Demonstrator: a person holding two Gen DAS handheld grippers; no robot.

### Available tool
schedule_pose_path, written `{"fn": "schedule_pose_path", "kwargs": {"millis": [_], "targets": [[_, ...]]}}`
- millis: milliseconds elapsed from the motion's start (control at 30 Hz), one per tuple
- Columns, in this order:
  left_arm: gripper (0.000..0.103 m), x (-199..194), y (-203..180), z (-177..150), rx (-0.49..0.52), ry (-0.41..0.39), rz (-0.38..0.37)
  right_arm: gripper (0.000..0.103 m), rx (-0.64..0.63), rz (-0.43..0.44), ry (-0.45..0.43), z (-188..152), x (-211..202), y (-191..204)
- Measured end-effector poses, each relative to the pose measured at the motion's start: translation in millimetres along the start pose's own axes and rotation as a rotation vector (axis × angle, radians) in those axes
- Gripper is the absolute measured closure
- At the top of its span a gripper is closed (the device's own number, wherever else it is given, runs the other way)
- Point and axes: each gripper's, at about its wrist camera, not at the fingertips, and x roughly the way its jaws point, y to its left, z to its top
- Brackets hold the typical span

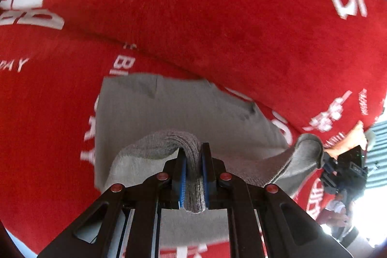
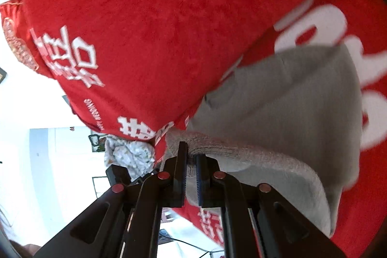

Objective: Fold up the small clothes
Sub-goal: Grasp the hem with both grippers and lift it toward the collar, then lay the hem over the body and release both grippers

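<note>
Left wrist view: the left tool (image 1: 192, 156) is clenched on the ribbed hem of a grey garment (image 1: 154, 110), a thick fold of the knit pinched between its blue-lined fingers (image 1: 183, 173). The rest of the garment lies spread ahead on a red blanket (image 1: 193, 4) printed with white characters. A large red cushion (image 1: 241, 23) of the same print rises just behind the cloth. Further right, the hem runs across to the right tool (image 1: 324, 156), which grips its other end, a hand (image 1: 348, 139) showing just behind it.

Right wrist view: at the left, past the cushion (image 2: 135, 28), a white patterned fabric bundle (image 2: 128, 151) sits against a bright room. The right tool (image 2: 191, 156) is closed on the grey hem, cloth visible between its fingers (image 2: 182, 161). To the right the garment (image 2: 290, 100) spreads over the red blanket (image 2: 362, 23), its lifted edge sagging from the tool toward the lower right.
</note>
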Motion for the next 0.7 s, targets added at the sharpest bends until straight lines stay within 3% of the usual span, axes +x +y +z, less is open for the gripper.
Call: {"fn": "schedule_pose_path", "kwargs": {"millis": [200, 267, 500, 533, 633, 700], "targets": [[0.090, 49, 12, 21, -0.054, 0.045, 0.136, 0.096, 0.046, -0.093, 0.011, 41, 34, -29], [0.080, 58, 16, 24, -0.083, 0.069, 0.199, 0.096, 0.071, -0.132, 0.015, 48, 43, -42], [0.080, 27, 3, 33, -0.050, 0.000, 0.222, 0.089, 0.106, -0.233, 0.008, 58, 38, -57], [0.080, 22, 1, 34, -0.042, -0.006, 0.220, 0.084, 0.099, -0.242, 0.000, 59, 35, -54], [0.080, 17, -6, 33, 0.008, 0.004, 0.211, 0.051, 0.018, -0.301, -0.034, 62, 21, -37], [0.080, 27, -12, 29, 0.058, 0.042, 0.212, 0.051, -0.049, -0.365, -0.014, 61, 21, -29]]}}
